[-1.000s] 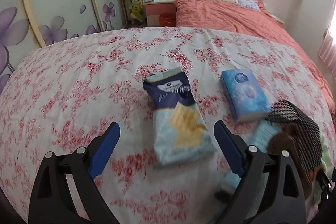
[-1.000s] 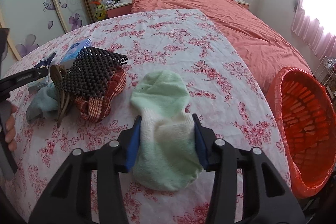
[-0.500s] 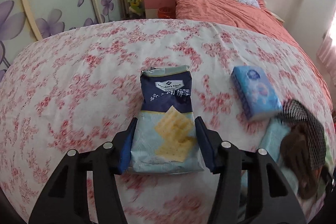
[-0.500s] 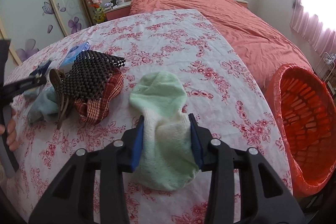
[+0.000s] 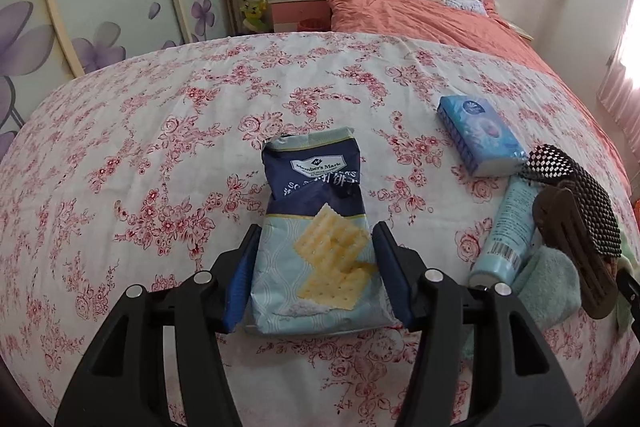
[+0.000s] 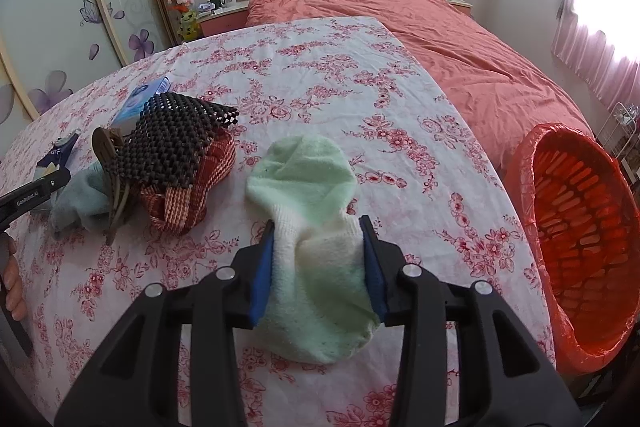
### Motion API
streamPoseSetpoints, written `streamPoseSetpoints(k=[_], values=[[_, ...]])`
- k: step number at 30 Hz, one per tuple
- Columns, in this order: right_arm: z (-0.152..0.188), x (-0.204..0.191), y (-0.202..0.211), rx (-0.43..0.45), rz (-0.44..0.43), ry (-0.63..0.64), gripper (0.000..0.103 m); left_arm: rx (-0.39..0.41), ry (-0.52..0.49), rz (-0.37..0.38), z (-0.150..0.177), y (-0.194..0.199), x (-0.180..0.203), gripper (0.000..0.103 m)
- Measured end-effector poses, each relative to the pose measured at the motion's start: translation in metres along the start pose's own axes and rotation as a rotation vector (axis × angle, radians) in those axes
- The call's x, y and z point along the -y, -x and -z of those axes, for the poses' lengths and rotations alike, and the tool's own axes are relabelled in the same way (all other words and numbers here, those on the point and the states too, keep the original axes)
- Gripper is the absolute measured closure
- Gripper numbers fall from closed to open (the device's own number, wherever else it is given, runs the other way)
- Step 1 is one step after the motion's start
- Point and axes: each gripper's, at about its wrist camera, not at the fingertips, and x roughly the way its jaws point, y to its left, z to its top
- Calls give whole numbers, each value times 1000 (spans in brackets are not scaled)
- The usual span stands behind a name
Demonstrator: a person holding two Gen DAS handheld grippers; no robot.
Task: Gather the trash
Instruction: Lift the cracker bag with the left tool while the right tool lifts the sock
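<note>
Item 1: left gripper point(image 5: 316, 269), wide apart 1 s ago, now clamped on cracker bag point(image 5: 316, 247); right gripper point(image 6: 318, 267) still pinching green sock point(image 6: 316, 255), both ready for orange bin point(image 6: 580, 227)

A white cloth with a red rose print point(image 5: 168, 163) covers the worktop. The crinkled cracker bag point(image 5: 316, 227) is navy above and pale blue below, with yellow crackers printed on it. The fuzzy sock point(image 6: 316, 259) is mint green with a cream band. At three o'clock, the slatted plastic basket point(image 6: 580, 227) is orange-red.
</note>
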Motion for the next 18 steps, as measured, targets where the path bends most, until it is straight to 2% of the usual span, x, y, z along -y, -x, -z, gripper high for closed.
streamPoseSetpoints(k=[18], values=[[1,-1,0,-1,3,5,61,1,7,-5,1,0,-2,46]])
